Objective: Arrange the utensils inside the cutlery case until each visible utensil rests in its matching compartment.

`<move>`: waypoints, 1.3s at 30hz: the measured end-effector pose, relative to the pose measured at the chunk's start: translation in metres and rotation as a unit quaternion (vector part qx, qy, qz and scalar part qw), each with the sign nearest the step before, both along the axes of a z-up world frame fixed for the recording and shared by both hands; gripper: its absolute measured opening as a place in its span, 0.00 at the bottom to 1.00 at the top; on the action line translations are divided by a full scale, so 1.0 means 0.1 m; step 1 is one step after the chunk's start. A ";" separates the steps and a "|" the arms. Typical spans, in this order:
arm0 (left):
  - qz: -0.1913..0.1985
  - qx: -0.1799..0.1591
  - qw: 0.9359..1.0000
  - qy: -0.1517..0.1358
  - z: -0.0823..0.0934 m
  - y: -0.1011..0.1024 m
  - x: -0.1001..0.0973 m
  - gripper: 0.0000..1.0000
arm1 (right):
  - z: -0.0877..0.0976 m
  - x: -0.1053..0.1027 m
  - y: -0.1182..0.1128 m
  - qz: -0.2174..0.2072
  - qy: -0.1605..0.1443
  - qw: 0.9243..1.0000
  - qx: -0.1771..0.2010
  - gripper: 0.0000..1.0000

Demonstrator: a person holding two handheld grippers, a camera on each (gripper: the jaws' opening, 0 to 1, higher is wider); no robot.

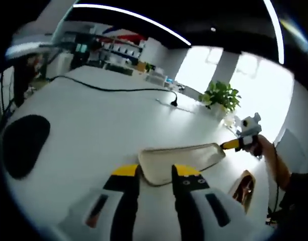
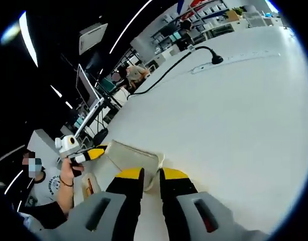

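A beige fabric cutlery case (image 1: 181, 158) stretches between both grippers just above the white table (image 1: 103, 130). My left gripper (image 1: 156, 173) is shut on its near end, with the yellow-tipped jaws on either side of the edge. The right gripper (image 1: 233, 145), held by a hand, pinches the case's far tip. In the right gripper view the case (image 2: 133, 153) sits in my right gripper (image 2: 151, 175), and the left gripper (image 2: 96, 153) holds its other end. A brown wooden-looking item (image 1: 244, 187) lies on the table beside the case (image 2: 90, 186); its details are too small to tell.
A black pad (image 1: 25, 143) lies at the table's left. A black cable (image 1: 118, 89) runs across the far side to a plug (image 2: 215, 59). A potted plant (image 1: 221, 95) stands at the far edge. A seated person (image 2: 45, 193) is beside the table. Shelves stand behind.
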State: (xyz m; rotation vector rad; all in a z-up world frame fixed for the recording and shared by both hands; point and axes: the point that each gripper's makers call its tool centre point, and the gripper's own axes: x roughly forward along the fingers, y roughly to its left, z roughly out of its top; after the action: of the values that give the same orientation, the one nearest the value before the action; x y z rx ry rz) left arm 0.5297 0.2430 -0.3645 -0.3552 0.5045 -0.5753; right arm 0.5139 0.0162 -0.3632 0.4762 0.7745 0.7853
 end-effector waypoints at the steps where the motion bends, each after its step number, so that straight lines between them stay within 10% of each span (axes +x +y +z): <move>1: 0.003 -0.017 1.000 0.006 0.01 0.00 0.00 0.27 | -0.02 -0.01 0.00 0.001 -0.001 1.000 -0.002 0.12; 16: -0.045 -0.117 0.992 0.025 0.14 -0.12 -0.25 0.10 | -0.11 -0.08 0.00 0.009 -0.072 0.996 -0.047 0.04; 24: -0.102 -0.150 0.981 -0.073 0.66 -0.21 -0.43 0.04 | -0.01 -0.19 0.05 0.049 -0.126 0.988 -0.072 0.09; 29: -0.121 -0.121 0.981 -0.088 0.70 -0.22 -0.45 0.04 | 0.11 -0.07 -0.04 0.064 -0.192 0.973 -0.108 0.19; 33: -0.132 -0.106 0.981 -0.096 0.71 -0.21 -0.45 0.04 | 0.22 0.05 -0.12 0.111 -0.271 0.940 -0.177 0.18; 36: -0.135 -0.104 0.980 -0.100 0.70 -0.23 -0.47 0.04 | 0.11 0.08 -0.11 0.114 -0.226 0.952 -0.174 0.18; 39: -0.142 -0.103 0.979 -0.101 0.68 -0.26 -0.47 0.04 | 0.18 0.10 -0.04 0.132 -0.254 0.945 -0.160 0.16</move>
State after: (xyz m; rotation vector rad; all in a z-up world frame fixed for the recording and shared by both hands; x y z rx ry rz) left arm 0.4831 0.2170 -0.2961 -0.4186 0.3021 -0.9350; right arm 0.5242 0.0119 -0.3449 -0.1310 0.4686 0.9591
